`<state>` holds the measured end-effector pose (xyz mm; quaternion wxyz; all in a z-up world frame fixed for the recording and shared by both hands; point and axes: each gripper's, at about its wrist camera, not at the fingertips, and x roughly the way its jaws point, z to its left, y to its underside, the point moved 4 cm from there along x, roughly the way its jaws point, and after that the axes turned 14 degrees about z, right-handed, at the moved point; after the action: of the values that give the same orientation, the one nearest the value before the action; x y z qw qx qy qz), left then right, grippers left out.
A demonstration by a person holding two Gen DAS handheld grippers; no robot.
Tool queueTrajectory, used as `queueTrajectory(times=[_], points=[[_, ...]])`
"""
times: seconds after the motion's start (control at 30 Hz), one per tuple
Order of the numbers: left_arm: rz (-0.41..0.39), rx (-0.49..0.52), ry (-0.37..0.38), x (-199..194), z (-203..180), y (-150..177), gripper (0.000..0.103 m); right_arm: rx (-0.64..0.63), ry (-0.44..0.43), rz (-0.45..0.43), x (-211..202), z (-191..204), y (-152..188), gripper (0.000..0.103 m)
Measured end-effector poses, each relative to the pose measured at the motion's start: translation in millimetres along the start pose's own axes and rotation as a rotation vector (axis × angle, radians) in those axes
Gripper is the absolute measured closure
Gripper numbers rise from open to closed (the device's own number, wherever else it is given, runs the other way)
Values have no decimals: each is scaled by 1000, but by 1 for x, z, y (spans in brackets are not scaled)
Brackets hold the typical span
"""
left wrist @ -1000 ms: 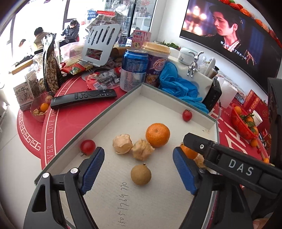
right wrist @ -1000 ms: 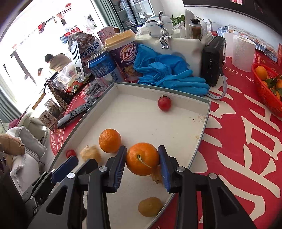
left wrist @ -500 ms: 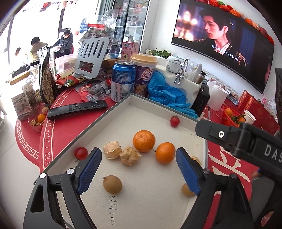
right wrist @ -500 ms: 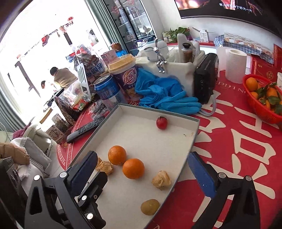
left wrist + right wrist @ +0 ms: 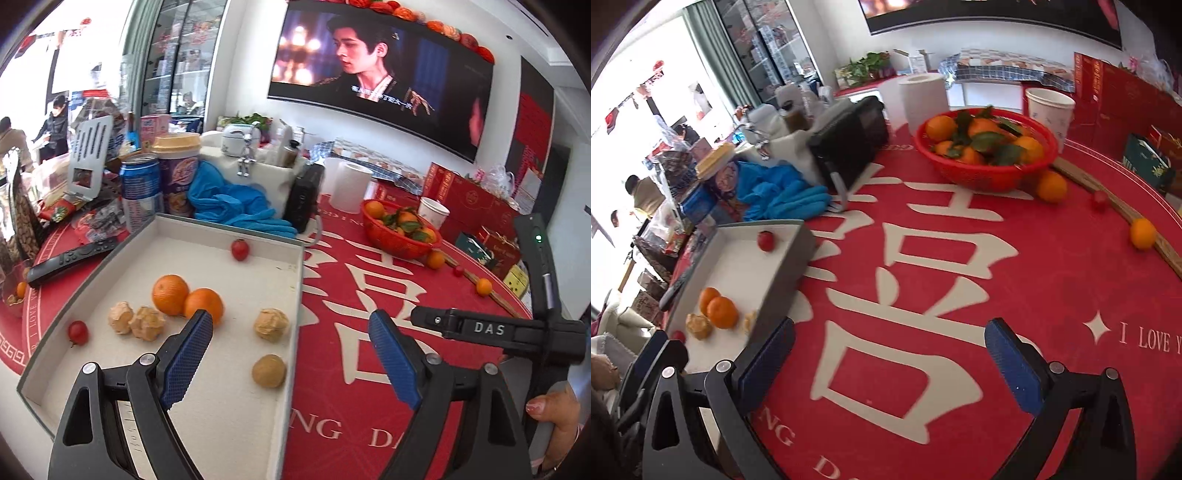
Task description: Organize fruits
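Filling most of both frames, the red desk with its big white characters carries everything you are working with. The grey tray takes up the left half of the left wrist view and the left edge of the right wrist view. In the upper right of the left wrist view, and top centre of the right wrist view, sits the red basket heaped with leafy oranges.

Your left claw is spread wide at the bottom of its frame and holds nothing; its left finger hangs over the tray floor, its right finger over the red cloth. Your right claw is also wide open and empty, low in its frame above the desk.

Inside the tray, two oranges touch each other at centre left. Two papery husked fruits lie just left of them, a third near the tray's right wall, with a brown round fruit below it. One small tomato rests near the far wall, another at the left wall.
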<state>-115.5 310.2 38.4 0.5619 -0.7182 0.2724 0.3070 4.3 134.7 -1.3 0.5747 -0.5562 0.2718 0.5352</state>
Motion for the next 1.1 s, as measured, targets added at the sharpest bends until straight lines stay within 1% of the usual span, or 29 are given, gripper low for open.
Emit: queueTrajectory(times=[0.07, 0.13, 0.2, 0.27, 0.33, 0.4, 0.47, 0.53, 0.57, 0.63, 0.67, 0.8, 1.1], points=[[40, 55, 29, 6, -21, 4, 14, 35, 56, 20, 3, -23, 7, 0], [94, 105, 42, 14, -43, 9, 14, 54, 123, 33, 4, -42, 13, 0], [165, 150, 57, 26, -66, 16, 13, 67, 187, 40, 5, -58, 19, 0], [248, 163, 60, 43, -85, 22, 12, 81, 232, 36, 3, -74, 26, 0], [333, 172, 45, 63, -100, 26, 12, 105, 243, 40, 3, -90, 30, 0], [377, 183, 28, 80, -114, 25, 12, 118, 249, 22, -2, -99, 32, 0], [395, 195, -19, 95, -120, 26, 12, 126, 242, 15, -5, -107, 34, 0], [368, 231, -83, 101, -124, 26, 12, 129, 271, 14, -6, -114, 37, 0], [354, 236, -78, 102, -124, 26, 10, 124, 292, 17, -5, -116, 39, 0], [357, 214, -68, 107, -119, 25, 1, 108, 295, 10, -6, -119, 41, 0], [347, 213, -71, 108, -118, 24, 0, 102, 295, 5, -6, -119, 42, 0], [348, 224, -65, 111, -116, 21, 0, 99, 298, -21, -6, -120, 45, 0], [348, 224, -65, 111, -116, 20, 0, 119, 306, -28, -7, -121, 46, 0]])
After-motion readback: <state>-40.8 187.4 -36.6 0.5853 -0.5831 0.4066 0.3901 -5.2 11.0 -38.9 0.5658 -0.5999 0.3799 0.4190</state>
